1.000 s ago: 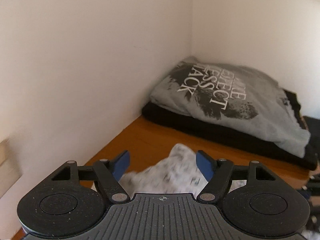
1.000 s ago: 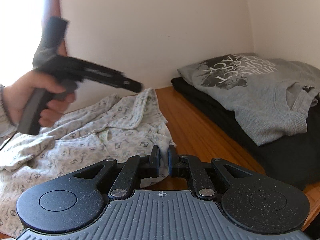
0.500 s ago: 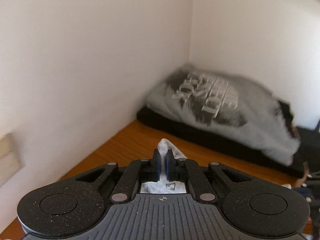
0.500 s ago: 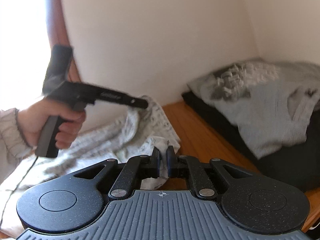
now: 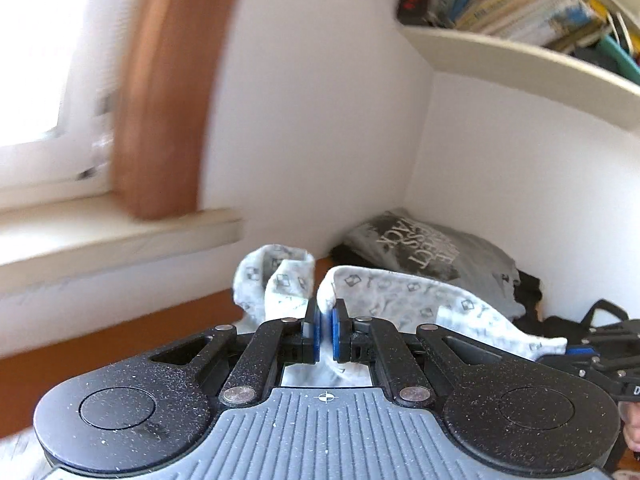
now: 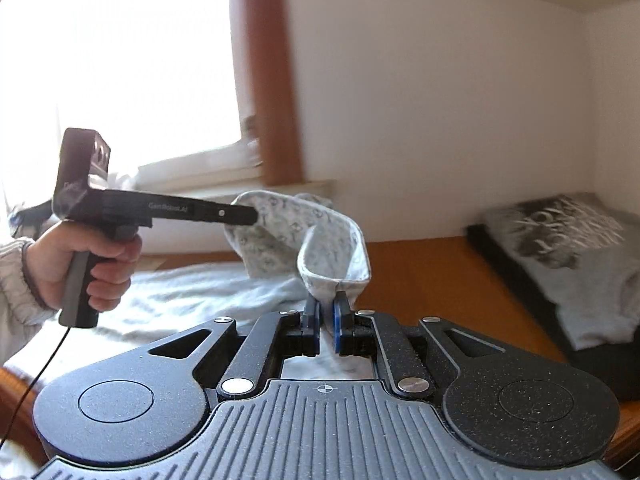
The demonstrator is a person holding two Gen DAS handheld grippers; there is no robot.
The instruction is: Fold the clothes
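Observation:
A white garment with a small grey print (image 5: 384,292) hangs lifted between both grippers. In the left wrist view my left gripper (image 5: 325,320) is shut on one part of its edge, with cloth bunched above the blue pads. The right wrist view shows my right gripper (image 6: 326,314) shut on another part of the same edge. The cloth (image 6: 320,232) arcs from there up to the left gripper (image 6: 254,216), which a hand (image 6: 96,264) holds. The rest of the garment (image 6: 180,296) lies on the wooden table (image 6: 420,272).
A folded grey printed T-shirt (image 5: 432,248) lies on a black folded stack (image 6: 592,360) in the back corner. A window sill (image 5: 112,240) and brown frame (image 5: 160,120) are on the left. A shelf of books (image 5: 520,20) hangs above the corner.
The left gripper closed on the garment's edge. Both grippers then rose and swung left toward the window, lifting the held edge off the table.

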